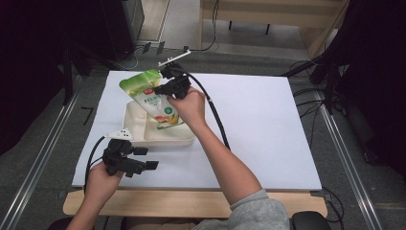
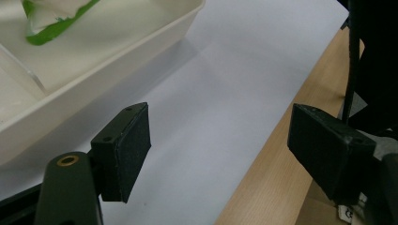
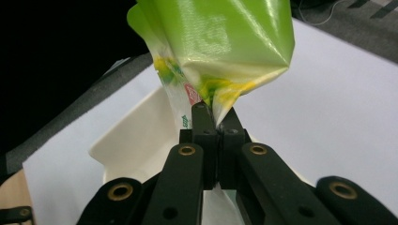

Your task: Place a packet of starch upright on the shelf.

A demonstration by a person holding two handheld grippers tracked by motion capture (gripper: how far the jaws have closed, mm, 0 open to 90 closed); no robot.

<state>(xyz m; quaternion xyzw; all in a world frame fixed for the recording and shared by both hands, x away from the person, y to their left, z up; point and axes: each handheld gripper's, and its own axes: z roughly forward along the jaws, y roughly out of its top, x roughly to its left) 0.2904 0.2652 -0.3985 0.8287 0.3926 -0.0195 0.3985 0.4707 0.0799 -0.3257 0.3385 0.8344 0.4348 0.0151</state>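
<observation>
A green and white snack bag (image 1: 152, 98) hangs tilted over the cream tray (image 1: 136, 125). My right gripper (image 1: 163, 89) is shut on the bag's edge; in the right gripper view its jaws (image 3: 215, 123) pinch the crumpled green bag (image 3: 220, 42) above the tray (image 3: 136, 140). My left gripper (image 1: 152, 165) is open near the table's front left, just in front of the tray. Its jaws stand wide apart with nothing between them over the white board (image 2: 225, 89), and the tray's wall (image 2: 94, 79) and a green bag corner (image 2: 56, 28) lie ahead.
A white board (image 1: 258, 124) covers the wooden table (image 1: 191, 203), with free room across its right half. Black cables (image 1: 215, 115) trail from both grippers. Dark stands and cables line the floor on both sides.
</observation>
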